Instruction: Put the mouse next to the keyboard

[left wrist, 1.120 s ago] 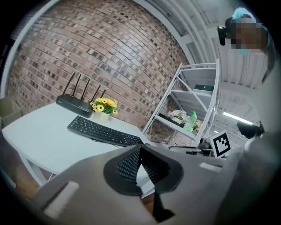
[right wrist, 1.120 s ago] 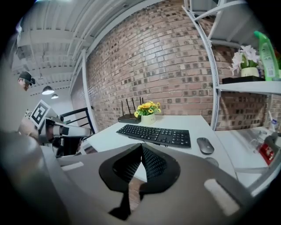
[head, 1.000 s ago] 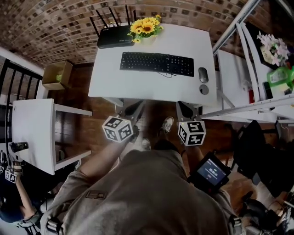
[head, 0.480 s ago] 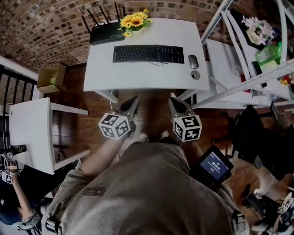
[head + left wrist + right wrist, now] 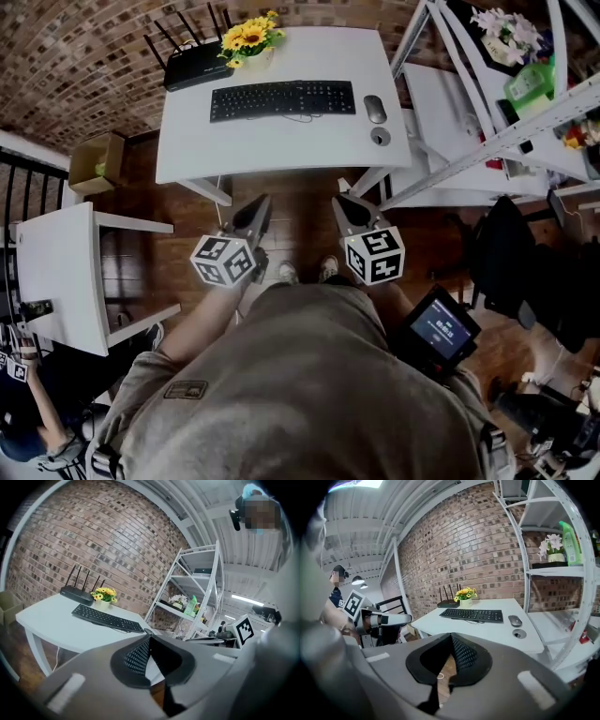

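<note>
The left tongs (image 5: 261, 204) and right tongs (image 5: 341, 203) are closed, empty. A dark grey oval mouse (image 5: 374, 109) lies just beside the black rectangular keyboard (image 5: 281, 99) on the white table (image 5: 281, 145).

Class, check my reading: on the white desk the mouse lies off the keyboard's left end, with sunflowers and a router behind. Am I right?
Not quite. The head view shows the mouse off the right end of the keyboard, not its left. The rest stands: both lie on the white desk, with sunflowers and a router behind.
</note>
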